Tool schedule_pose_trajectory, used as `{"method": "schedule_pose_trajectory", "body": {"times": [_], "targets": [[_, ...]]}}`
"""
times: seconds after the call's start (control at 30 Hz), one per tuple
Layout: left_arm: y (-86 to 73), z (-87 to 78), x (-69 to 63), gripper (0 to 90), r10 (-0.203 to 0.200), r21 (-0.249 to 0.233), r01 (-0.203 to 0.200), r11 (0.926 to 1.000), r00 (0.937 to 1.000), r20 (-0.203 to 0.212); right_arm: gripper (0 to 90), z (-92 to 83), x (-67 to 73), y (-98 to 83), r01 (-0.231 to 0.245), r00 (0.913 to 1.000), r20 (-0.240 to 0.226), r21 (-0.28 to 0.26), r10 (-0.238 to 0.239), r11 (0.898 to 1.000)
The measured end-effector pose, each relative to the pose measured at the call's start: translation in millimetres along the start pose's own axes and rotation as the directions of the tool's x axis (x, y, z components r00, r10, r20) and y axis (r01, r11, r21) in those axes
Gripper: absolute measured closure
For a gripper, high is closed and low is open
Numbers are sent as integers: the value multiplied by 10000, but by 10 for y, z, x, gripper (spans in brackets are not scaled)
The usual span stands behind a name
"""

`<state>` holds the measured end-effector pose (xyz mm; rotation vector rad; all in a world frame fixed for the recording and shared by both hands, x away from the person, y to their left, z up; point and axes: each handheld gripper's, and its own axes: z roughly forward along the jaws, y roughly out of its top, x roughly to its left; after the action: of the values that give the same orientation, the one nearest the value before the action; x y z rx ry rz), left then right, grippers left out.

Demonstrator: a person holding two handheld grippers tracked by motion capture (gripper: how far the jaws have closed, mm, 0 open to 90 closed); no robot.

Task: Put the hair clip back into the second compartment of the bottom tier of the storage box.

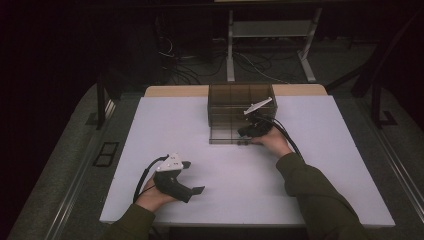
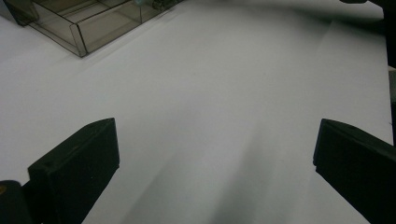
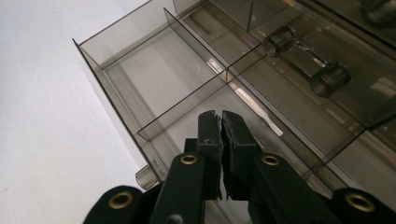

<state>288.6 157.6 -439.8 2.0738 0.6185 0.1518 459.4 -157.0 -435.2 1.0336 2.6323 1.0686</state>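
Right gripper (image 3: 220, 122) hangs over the smoky clear drawer (image 3: 154, 79) of the organizer box (image 1: 235, 102), jaws closed on nothing. Left gripper (image 1: 192, 189) rests on the white counter (image 1: 320, 150), jaws wide open.

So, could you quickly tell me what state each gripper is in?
Left gripper: open, holding nothing.
Right gripper: closed and empty, over the smoky plastic drawer.

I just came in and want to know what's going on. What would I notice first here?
A see-through smoky box of drawers sits at the far middle of the white table, its bottom drawer pulled out and split into sections. The right claw is shut, poised just above that drawer. The left claw rests wide open near the table's front left.
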Motion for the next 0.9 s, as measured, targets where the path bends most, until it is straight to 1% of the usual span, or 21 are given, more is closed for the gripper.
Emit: {"method": "schedule_pose_trajectory", "body": {"times": [0.23, 0.47, 0.5, 0.57, 0.6, 0.63, 0.67, 0.73, 0.83, 0.87, 0.9], "targets": [[0, 0, -1, 0, 6, -2, -6, 10000, 10000, -1, 810, -6, 3, -1, -45, 10000, -32, -34, 45, 10000], [-2, -1, 4, 0, -6, -18, 6, 10000, 10000, 3, 751, -44, -4, -7, -182, 9998, -49, -158, 182, 9997], [-3, 0, 4, 0, -2, -65, 2, 10000, 10000, 2, 706, -71, -4, -8, -250, 9997, -71, -261, 248, 9993], [-2, -1, 1, 0, -16, -75, 16, 10000, 10000, -6, 673, -101, -5, -10, -246, 9997, -10, -349, 246, 9991], [-2, -1, 1, 0, -16, -75, 16, 10000, 10000, -6, 673, -101, -5, -10, -246, 9997, -10, -349, 246, 9991], [-2, -1, 2, 0, -3, -60, 3, 10000, 10000, -6, 640, -139, -3, -16, -274, 9996, -56, -471, 272, 9985], [-2, 0, 1, 0, -12, -57, 12, 10000, 10000, -10, 640, -139, -3, -16, -274, 9996, -56, -471, 272, 9985], [-2, 0, 3, 0, -9, -53, 9, 10000, 10000, -18, 605, -193, 14, -32, -224, 9997, -117, -656, 217, 9976], [-3, -1, 4, 0, -36, -56, 36, 10000, 10000, -30, 577, -230, 31, -48, -141, 9999, -95, -740, 134, 9972], [-3, 0, 5, 0, -40, -65, 40, 10000, 10000, -32, 554, -261, 45, -70, -74, 9999, -101, -900, 66, 9959], [-3, 1, 5, 0, -50, -62, 50, 10000, 10000, -41, 544, -276, 51, -82, -95, 9999, -81, -950, 88, 9954]]}}
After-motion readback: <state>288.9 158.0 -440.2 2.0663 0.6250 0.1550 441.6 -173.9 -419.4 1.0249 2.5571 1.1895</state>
